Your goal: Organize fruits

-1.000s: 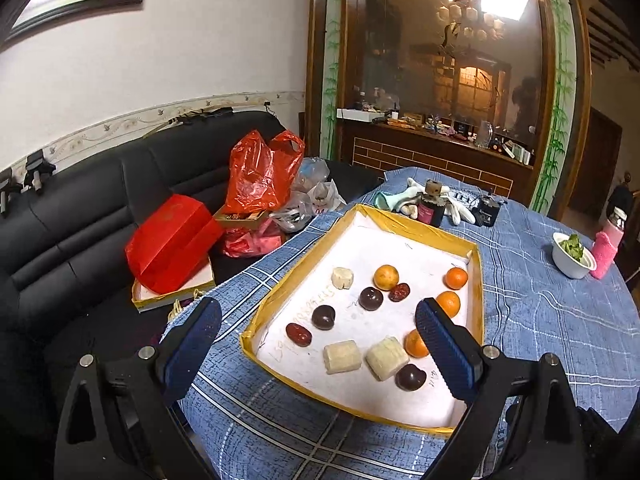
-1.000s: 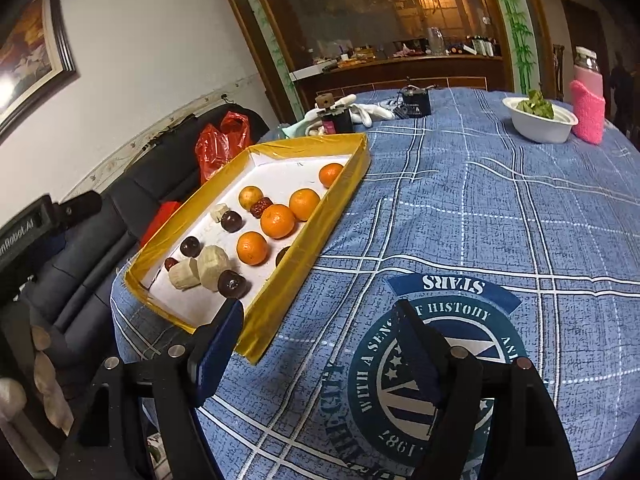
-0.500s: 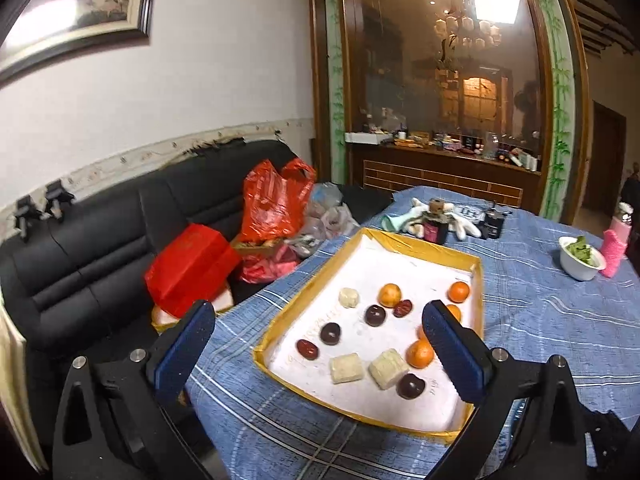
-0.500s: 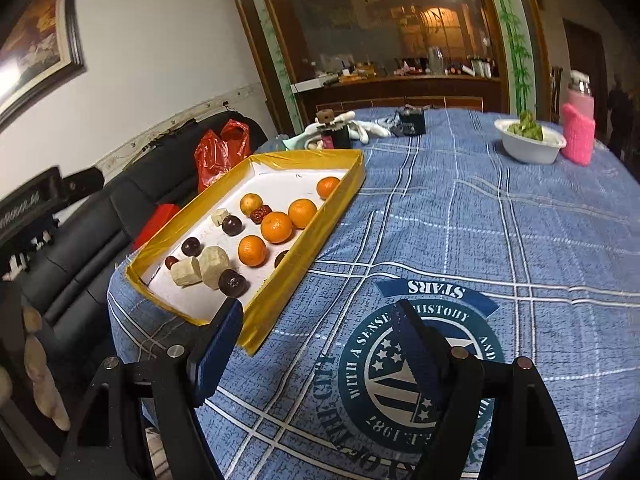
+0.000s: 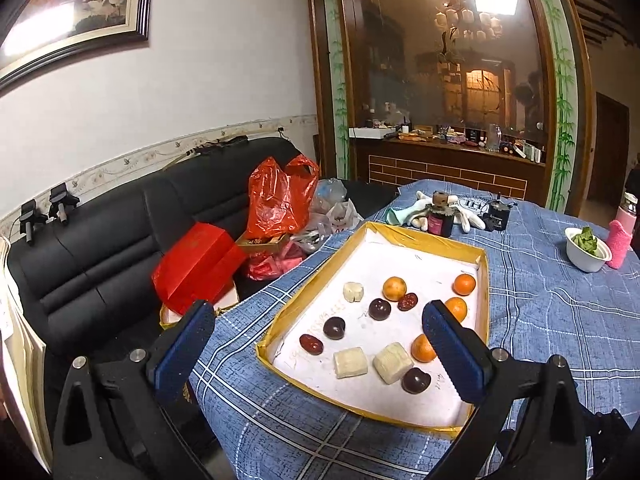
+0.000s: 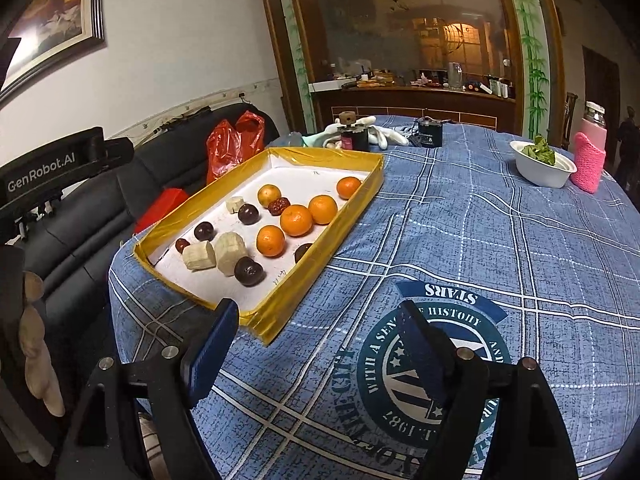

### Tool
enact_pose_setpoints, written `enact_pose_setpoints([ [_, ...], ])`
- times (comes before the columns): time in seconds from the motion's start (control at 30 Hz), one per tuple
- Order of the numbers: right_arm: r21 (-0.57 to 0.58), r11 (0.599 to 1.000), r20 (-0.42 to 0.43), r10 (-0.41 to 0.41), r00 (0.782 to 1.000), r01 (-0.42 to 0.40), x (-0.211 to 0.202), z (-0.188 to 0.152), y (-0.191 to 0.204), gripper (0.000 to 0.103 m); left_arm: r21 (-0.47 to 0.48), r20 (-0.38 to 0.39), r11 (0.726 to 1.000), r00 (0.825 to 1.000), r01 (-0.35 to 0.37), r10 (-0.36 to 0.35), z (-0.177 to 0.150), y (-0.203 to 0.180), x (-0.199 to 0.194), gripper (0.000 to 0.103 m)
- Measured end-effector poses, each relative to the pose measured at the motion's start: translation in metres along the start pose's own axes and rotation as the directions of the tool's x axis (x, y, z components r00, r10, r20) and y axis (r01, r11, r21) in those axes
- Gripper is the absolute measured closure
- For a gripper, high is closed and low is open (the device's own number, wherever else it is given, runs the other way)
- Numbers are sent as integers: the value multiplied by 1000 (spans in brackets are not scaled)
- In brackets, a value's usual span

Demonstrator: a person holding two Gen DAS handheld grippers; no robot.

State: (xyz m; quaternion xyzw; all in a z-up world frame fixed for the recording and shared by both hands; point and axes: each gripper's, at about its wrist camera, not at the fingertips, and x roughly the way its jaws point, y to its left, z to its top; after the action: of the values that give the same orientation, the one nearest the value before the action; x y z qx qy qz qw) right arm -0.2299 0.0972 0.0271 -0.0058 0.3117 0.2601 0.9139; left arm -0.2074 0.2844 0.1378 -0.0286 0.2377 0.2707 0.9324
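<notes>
Your left tongs [image 5: 316, 344] stand wide and empty, hovering over the near end of the tray [image 5: 482, 280]; one pad [image 5: 182, 350] sits off the surface's left edge, the other over the tray's right side. Your right tongs [image 6: 312, 354] are opening with nothing between them, above the blue cloth [image 6: 460, 232] just past the tray's near corner.

The fruit all lies loose in the yellow-walled tray, which sits on the left part of the surface. Nearest you in the left view — a dark plum [image 5: 416, 381], then two pale blocks [image 5: 350, 362] side by side, with a red date [image 5: 311, 344] to their left. Behind them are two more plums [image 5: 334, 327] and a second date [image 5: 407, 301]. Oranges [image 5: 423, 348] run up the right wall, and another one [image 5: 394, 288] sits mid-tray beside a small pale piece [image 5: 353, 291].

Beyond the tray stand a dark jar [image 5: 440, 219] on white gloves [image 5: 468, 216] and a black box [image 5: 497, 216]. Far right — a white bowl [image 5: 587, 245] of greens, touching a pink bottle [image 5: 622, 232]. Left of the surface, a black sofa [image 5: 100, 240] holds a red bag [image 5: 280, 196] and a red box [image 5: 198, 268].
</notes>
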Motion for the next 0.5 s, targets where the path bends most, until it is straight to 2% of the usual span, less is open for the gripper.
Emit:
enact_pose_setpoints([
  [0.13,-1,1000,-3,-2,1000,2,1,-2,0,17,0,0,1000,1000,4,-4,-1,-1,0,0],
  [0.27,-8,1000,5,-7,1000,7,-1,-2,2,17,-26,41,1000,999,3,-2,1,4,-8,0],
  [0.4,-31,999,23,-11,1000,11,-6,-2,7,17,-81,122,997,992,-7,17,2,14,-28,0],
  [0.5,-53,998,45,-11,999,14,-12,-2,11,16,-112,209,994,977,-11,34,-1,22,-45,0],
])
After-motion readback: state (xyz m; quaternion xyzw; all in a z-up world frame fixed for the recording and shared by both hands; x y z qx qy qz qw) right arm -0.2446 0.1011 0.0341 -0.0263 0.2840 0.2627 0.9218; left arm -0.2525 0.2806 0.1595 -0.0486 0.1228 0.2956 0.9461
